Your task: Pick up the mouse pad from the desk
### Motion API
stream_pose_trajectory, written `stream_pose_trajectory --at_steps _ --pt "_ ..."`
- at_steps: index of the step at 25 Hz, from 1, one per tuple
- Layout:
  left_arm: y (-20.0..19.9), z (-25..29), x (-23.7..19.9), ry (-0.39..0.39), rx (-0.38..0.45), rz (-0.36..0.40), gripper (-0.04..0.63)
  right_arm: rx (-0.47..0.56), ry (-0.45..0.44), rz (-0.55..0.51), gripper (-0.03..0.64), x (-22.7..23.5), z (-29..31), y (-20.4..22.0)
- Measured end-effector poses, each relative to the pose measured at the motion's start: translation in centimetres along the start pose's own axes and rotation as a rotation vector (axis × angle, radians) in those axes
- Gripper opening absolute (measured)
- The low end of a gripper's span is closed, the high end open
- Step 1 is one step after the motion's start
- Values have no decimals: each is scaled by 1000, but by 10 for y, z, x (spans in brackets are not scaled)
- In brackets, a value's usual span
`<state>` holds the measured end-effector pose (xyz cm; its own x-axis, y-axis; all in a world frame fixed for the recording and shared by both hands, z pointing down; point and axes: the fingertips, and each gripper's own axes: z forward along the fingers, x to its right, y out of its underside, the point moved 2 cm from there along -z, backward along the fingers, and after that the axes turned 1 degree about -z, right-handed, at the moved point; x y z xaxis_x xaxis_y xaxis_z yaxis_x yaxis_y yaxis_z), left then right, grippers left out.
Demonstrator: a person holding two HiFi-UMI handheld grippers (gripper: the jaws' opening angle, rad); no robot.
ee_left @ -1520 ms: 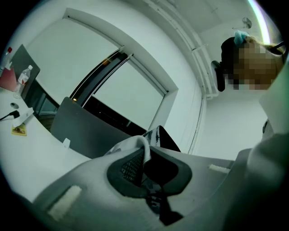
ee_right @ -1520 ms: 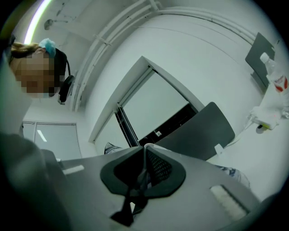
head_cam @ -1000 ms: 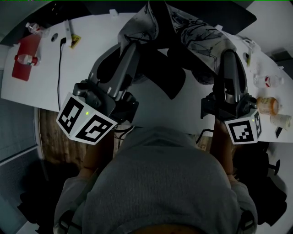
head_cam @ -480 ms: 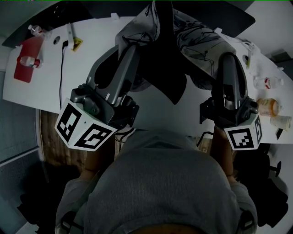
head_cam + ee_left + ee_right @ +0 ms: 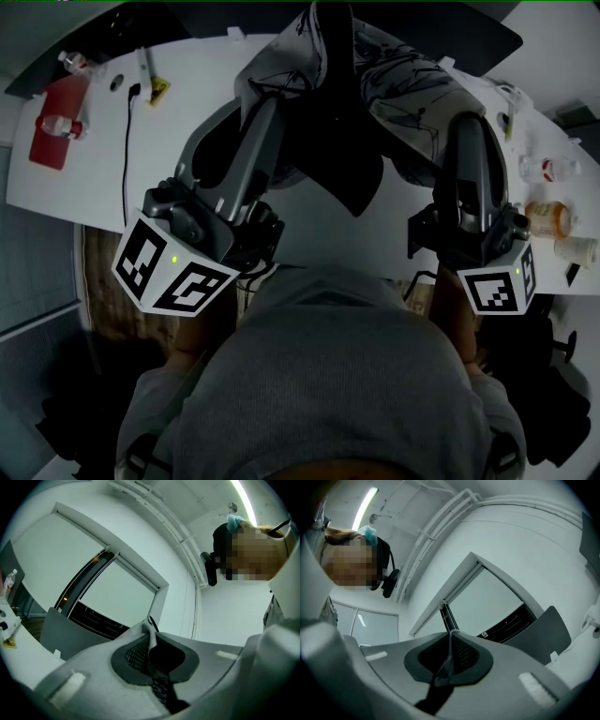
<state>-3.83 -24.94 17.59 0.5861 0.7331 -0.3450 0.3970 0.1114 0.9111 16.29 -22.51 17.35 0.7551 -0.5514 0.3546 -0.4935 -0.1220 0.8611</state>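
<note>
The mouse pad (image 5: pixel 403 75) is a grey sheet with dark line patterns and a black underside. It hangs off the white desk (image 5: pixel 187 84), slung between both grippers, and its black fold droops to a point (image 5: pixel 356 187) in the middle. My left gripper (image 5: pixel 269 94) is shut on the pad's left edge, and my right gripper (image 5: pixel 469 117) is shut on its right edge. The left gripper view shows the thin pad edge (image 5: pixel 151 641) pinched upright between the dark pads (image 5: pixel 133 656). In the right gripper view the pad edge (image 5: pixel 451 644) stands the same way.
On the desk's far left lies a red item (image 5: pixel 52 122) with a small bottle, and a black cable (image 5: pixel 124 141) runs toward the near edge. Pill bottles (image 5: pixel 548 217) stand at the right end. A wood floor (image 5: pixel 103 281) shows below the desk's left front edge.
Both grippers keep their hold on the pad. The right one has lifted slightly, and the drooping black fold has shifted only a little.
</note>
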Motion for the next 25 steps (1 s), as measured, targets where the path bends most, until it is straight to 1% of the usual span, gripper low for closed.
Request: stream_pose_trajectory --at_steps 14,19,22,25 --pt "0 0 0 -4 -3 0 21 2 -8 -25 26 -5 2 -3" --pt "0 0 0 -8 -9 3 21 -13 32 -39 26 0 -3 -1" --pt "0 0 -1 -11 -11 2 21 -12 13 -40 26 -2 0 -2" --pt "1 0 -2 -11 -12 2 21 -12 29 -41 26 0 -3 -1"
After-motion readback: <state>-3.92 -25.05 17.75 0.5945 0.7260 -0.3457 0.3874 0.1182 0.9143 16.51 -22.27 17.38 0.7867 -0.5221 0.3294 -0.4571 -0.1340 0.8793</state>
